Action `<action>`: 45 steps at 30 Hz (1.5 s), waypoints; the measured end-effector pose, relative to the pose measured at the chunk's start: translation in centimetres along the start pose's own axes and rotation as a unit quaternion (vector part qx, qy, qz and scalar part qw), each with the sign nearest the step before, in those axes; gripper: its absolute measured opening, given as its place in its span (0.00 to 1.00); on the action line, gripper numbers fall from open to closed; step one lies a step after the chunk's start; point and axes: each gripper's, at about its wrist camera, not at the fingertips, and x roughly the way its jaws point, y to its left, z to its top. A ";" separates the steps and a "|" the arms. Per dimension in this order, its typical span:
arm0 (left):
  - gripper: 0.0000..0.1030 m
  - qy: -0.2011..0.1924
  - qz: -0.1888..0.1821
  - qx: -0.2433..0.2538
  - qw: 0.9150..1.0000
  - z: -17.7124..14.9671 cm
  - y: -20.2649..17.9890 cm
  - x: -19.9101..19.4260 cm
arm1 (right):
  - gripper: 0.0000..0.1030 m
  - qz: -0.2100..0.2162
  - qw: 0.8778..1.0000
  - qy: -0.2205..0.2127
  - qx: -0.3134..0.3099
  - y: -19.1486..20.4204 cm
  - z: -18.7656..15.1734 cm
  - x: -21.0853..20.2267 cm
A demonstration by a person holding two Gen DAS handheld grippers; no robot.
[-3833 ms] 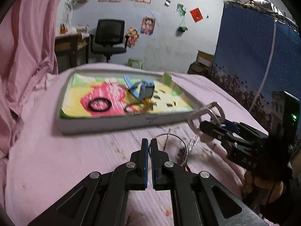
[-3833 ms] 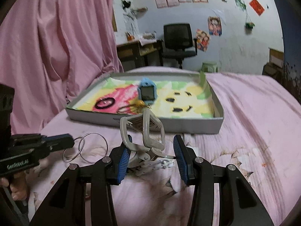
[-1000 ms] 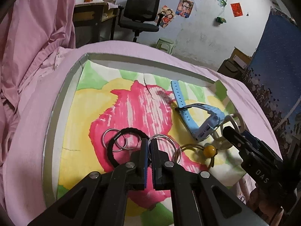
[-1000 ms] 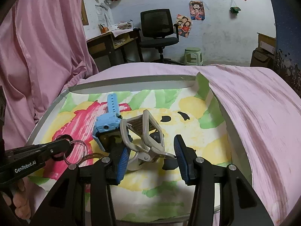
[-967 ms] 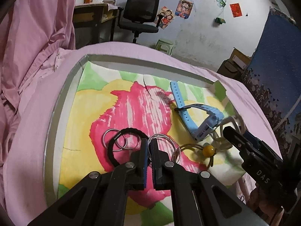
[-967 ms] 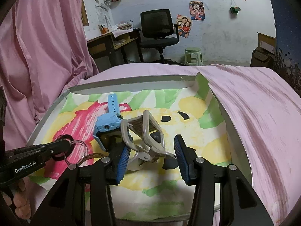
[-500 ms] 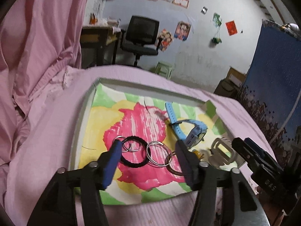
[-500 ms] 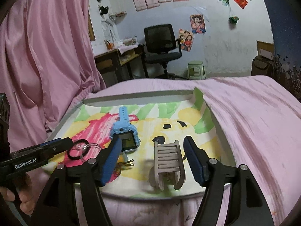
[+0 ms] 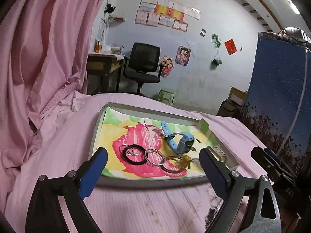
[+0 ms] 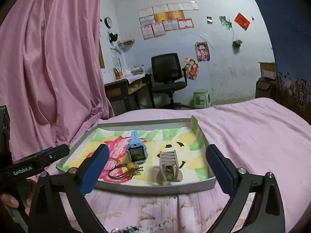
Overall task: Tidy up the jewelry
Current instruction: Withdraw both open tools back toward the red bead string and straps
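Observation:
A shallow grey tray with a painted floral lining sits on the pink bed. In it lie a blue watch, a black hair tie, silver rings, an elastic with a yellow bead and a beige hair claw. My left gripper is open and empty, just in front of the tray. My right gripper is open and empty, in front of the tray by the claw. A beaded piece lies on the bed at the right wrist view's bottom edge.
A pink curtain hangs at the left. A desk, an office chair and a green stool stand beyond the bed. A blue panel stands at the right.
Both grippers have opened and pulled back from the tray. The silver rings left the left gripper and lie by the hair tie. The hair claw left the right gripper and stands in the tray.

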 end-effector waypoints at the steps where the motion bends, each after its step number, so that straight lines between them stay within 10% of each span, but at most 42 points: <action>1: 0.94 -0.003 -0.002 0.001 1.000 -0.2 -0.1 -0.3 | 0.99 0.000 1.000 -0.003 -0.001 -0.1 -0.1 -0.5; 27: 0.98 0.011 -0.029 0.042 0.999 -6.5 -2.2 -6.1 | 0.99 -0.006 0.999 0.000 -0.037 -1.2 -3.5 -7.6; 45: 0.98 0.082 -0.068 0.062 0.992 -8.9 -3.3 -6.0 | 0.99 -0.008 0.994 0.102 -0.045 -2.9 -6.2 -6.8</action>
